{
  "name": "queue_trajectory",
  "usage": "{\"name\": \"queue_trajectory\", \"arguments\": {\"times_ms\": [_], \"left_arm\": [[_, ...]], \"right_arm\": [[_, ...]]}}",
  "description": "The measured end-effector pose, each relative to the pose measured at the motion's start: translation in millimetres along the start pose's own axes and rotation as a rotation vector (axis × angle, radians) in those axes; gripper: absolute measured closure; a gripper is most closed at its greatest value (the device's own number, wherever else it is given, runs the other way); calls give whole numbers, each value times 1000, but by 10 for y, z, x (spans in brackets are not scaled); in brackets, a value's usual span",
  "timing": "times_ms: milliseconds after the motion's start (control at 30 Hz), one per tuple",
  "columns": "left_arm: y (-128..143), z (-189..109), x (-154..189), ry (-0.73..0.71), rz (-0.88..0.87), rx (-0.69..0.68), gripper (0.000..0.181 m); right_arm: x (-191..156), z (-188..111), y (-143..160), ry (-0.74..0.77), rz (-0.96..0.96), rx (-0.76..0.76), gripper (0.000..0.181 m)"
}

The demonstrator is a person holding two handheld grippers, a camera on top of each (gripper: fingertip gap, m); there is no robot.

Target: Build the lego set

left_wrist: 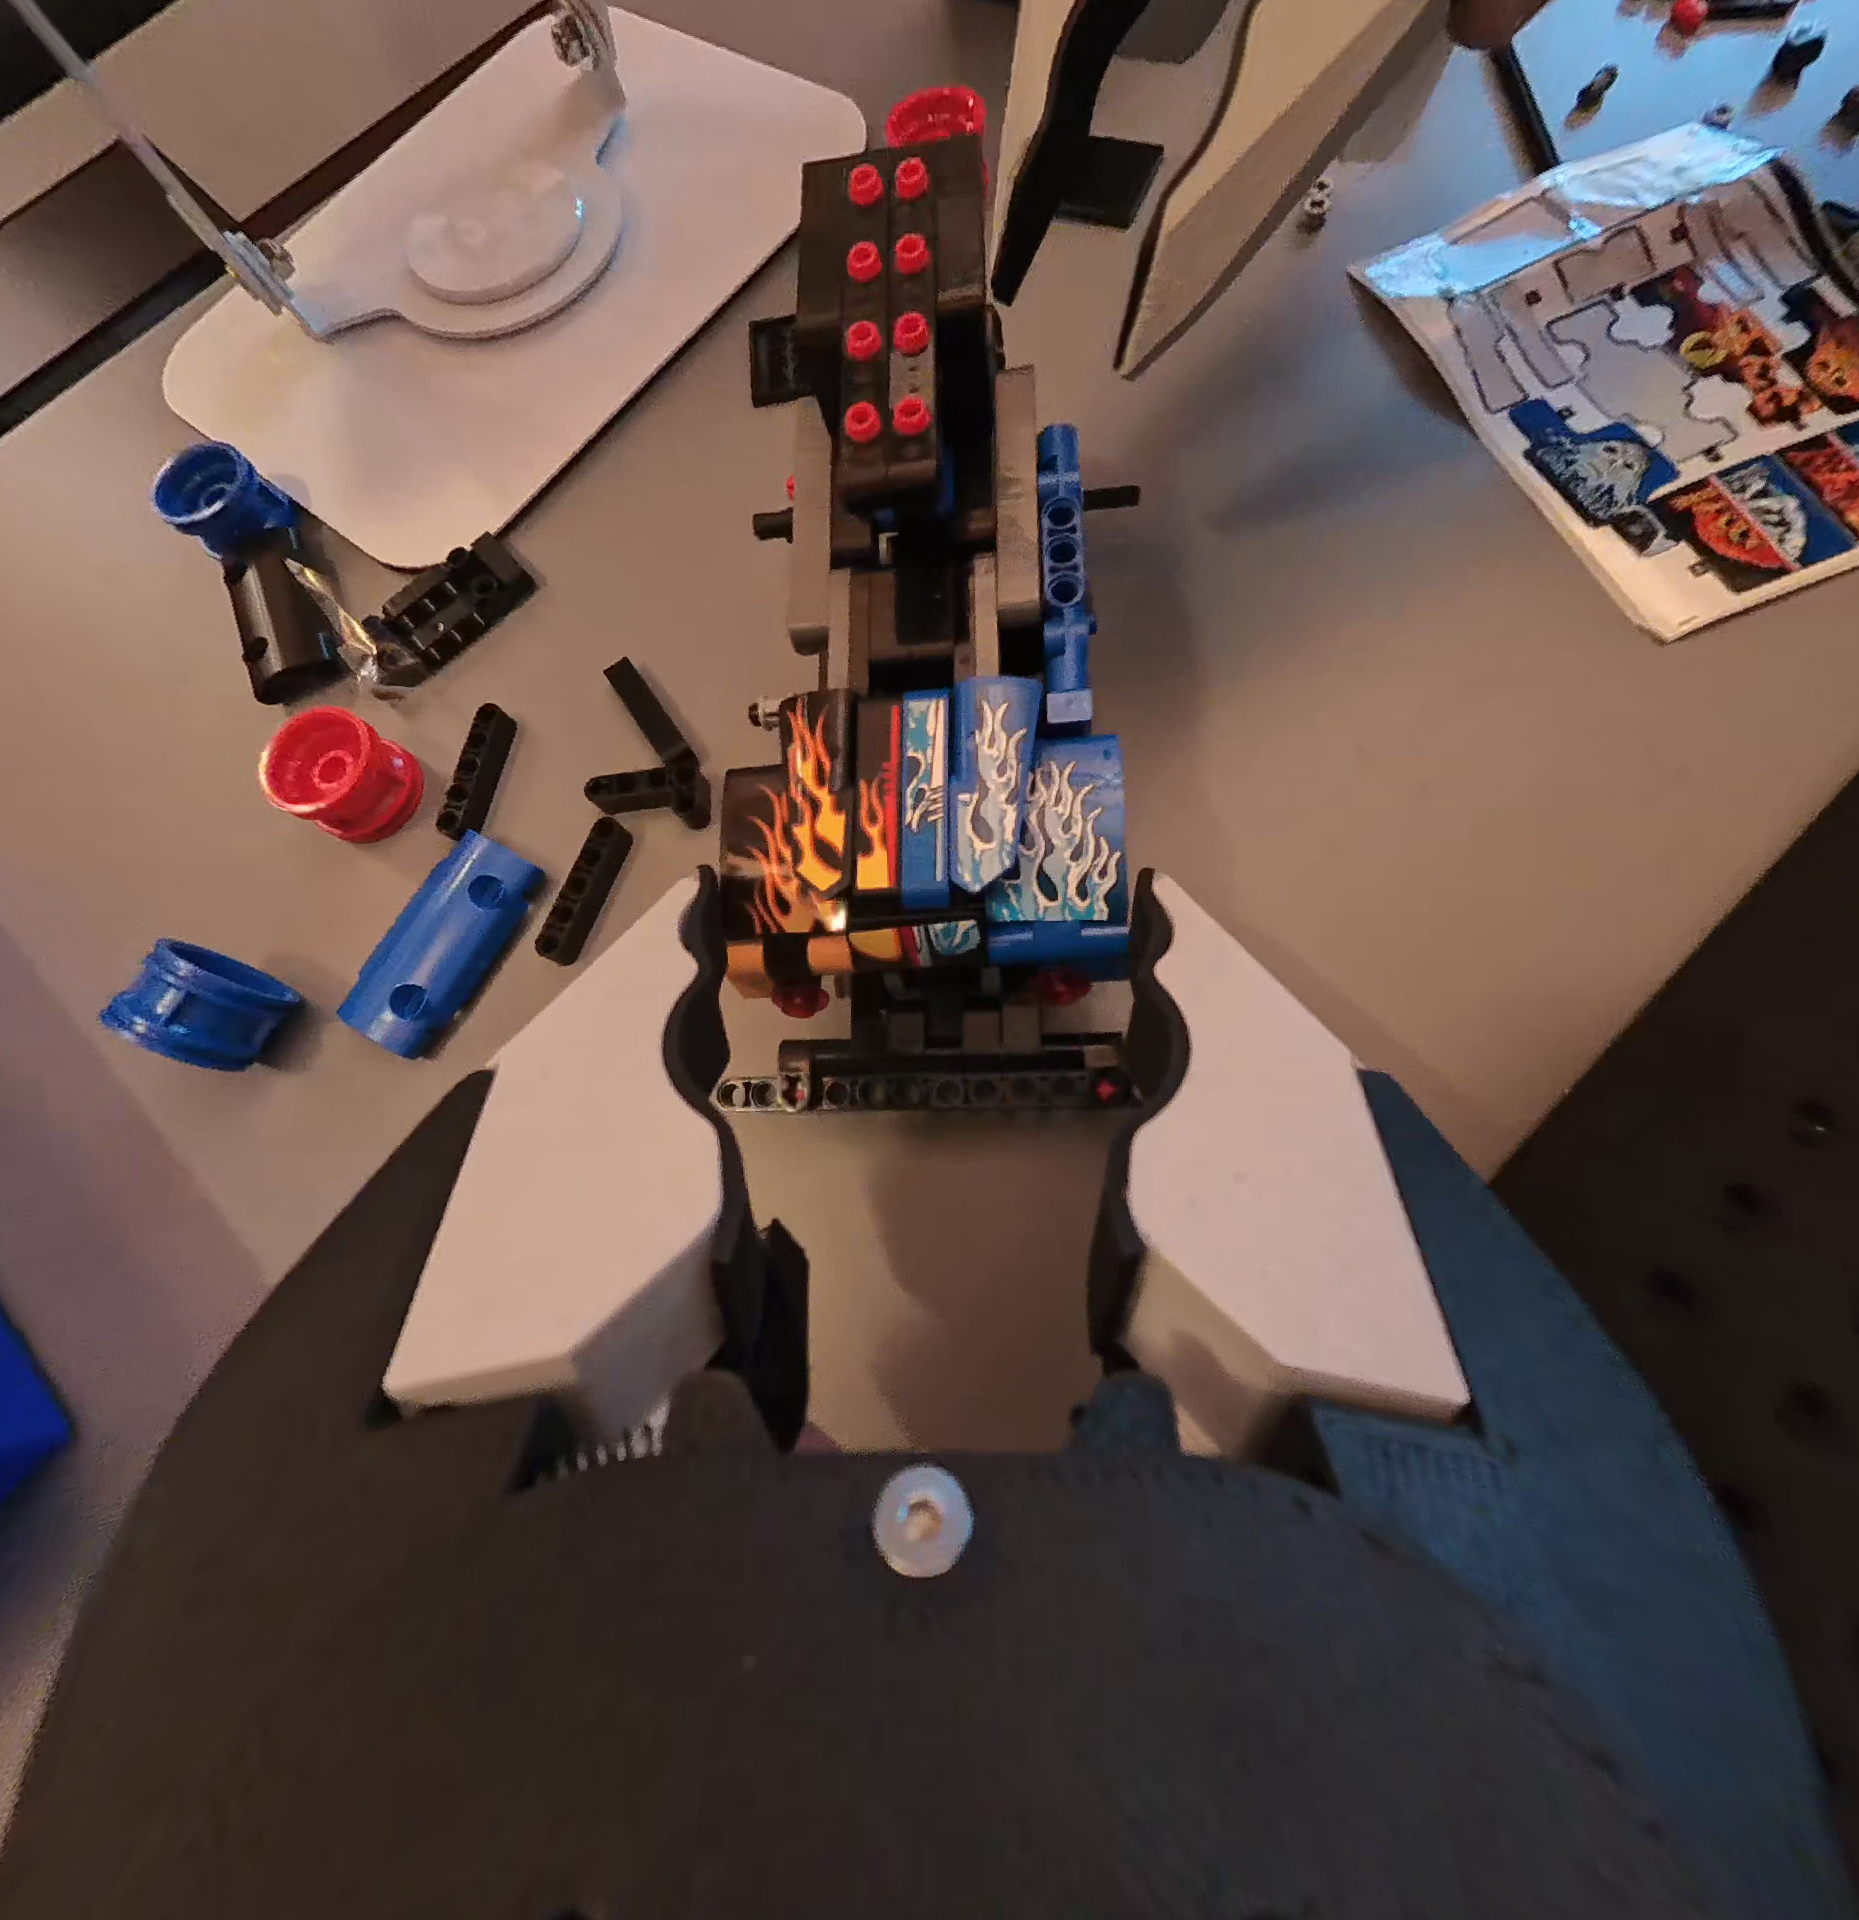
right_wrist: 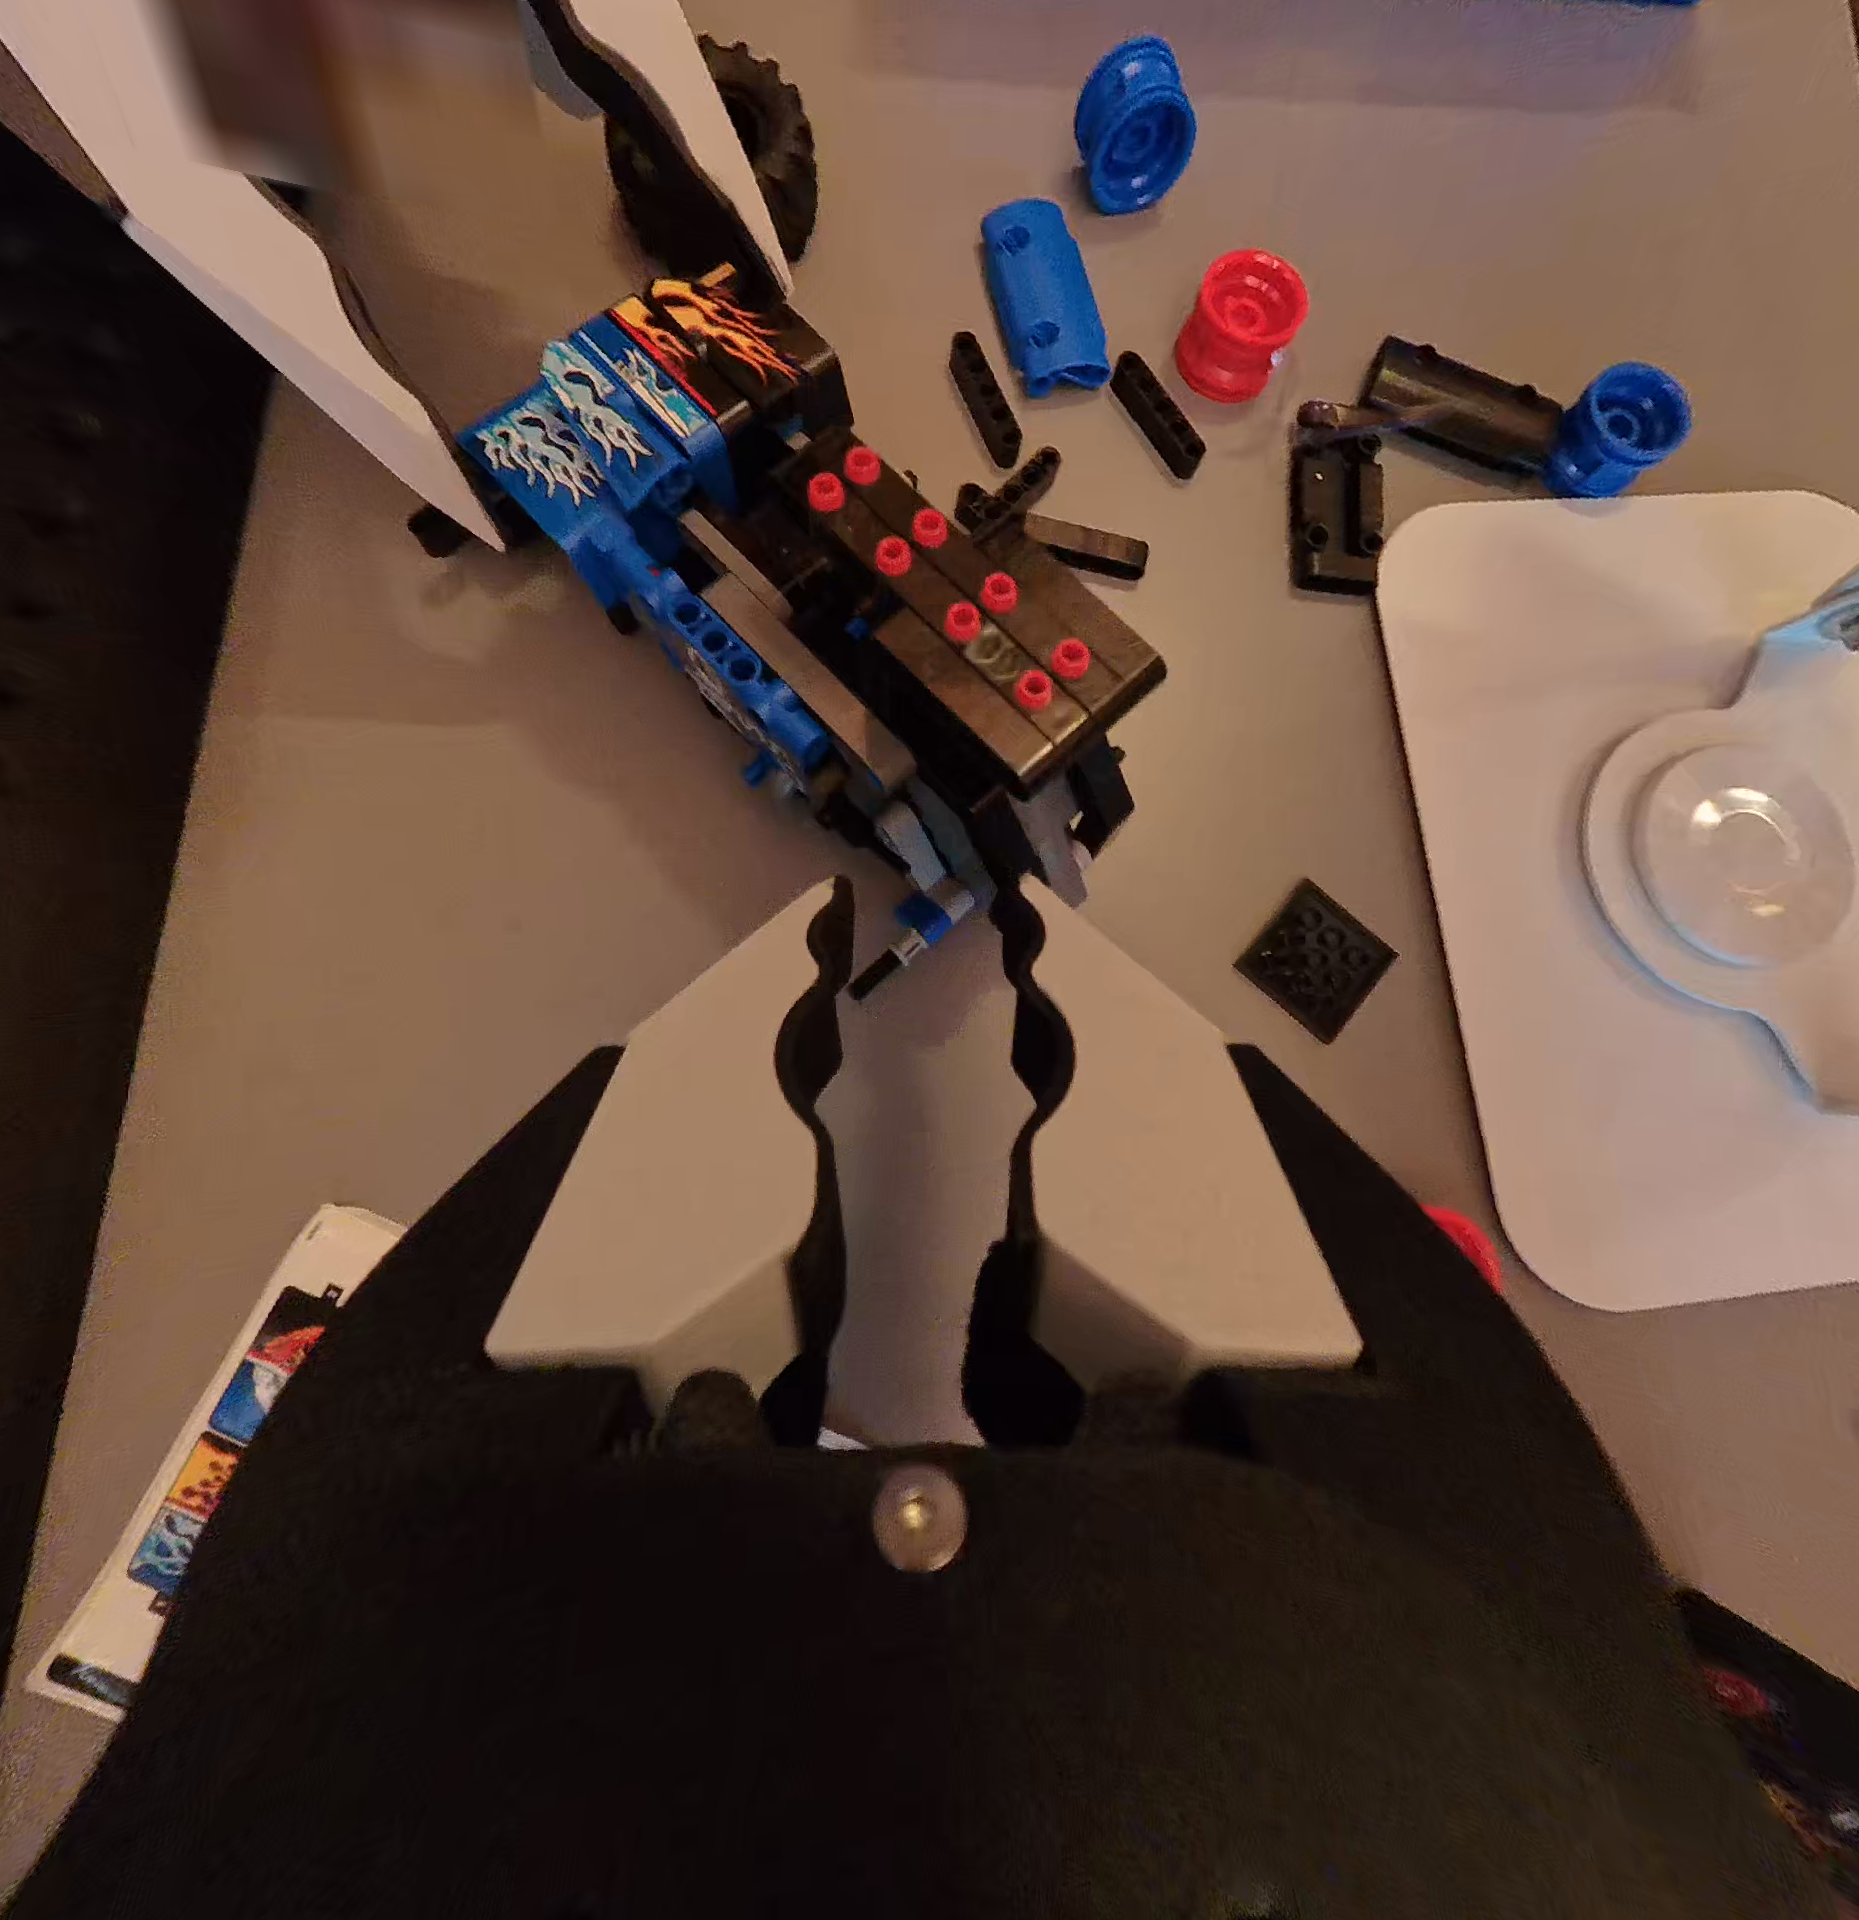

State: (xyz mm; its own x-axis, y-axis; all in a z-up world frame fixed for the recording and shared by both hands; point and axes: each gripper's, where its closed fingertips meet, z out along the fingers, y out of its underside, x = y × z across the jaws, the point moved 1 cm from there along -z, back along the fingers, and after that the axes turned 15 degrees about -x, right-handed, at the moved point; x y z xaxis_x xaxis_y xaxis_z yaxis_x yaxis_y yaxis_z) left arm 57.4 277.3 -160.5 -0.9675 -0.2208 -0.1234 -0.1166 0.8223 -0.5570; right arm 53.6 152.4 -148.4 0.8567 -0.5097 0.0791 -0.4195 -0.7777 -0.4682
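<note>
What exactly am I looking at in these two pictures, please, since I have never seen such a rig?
No robot here: a person holds a hand-held gripper in each hand, and each carries a camera looking along its two fingers. The left hand-held gripper clasps the flame-patterned front of a half-built lego truck; whether it presses tight I cannot tell. The right hand-held gripper is open at the truck's rear, its fingers either side of a small black axle. On the grey table lie loose parts: a red wheel hub, a blue tube, black beams, and the sticker sheet.
</note>
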Motion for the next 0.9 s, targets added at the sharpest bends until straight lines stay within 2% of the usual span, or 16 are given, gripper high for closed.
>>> {"name": "queue_trajectory", "arguments": {"times_ms": [333,633,900], "left_arm": [[-88,-44,-187,374,-286,68,105],[-172,-47,-261,599,-411,111,105],[-200,-28,-263,615,-396,125,105]], "right_arm": [[131,58,-44,-4,69,80,144],[125,-9,-86,-11,65,112,143],[131,-51,-100,-24,77,131,141]]}}
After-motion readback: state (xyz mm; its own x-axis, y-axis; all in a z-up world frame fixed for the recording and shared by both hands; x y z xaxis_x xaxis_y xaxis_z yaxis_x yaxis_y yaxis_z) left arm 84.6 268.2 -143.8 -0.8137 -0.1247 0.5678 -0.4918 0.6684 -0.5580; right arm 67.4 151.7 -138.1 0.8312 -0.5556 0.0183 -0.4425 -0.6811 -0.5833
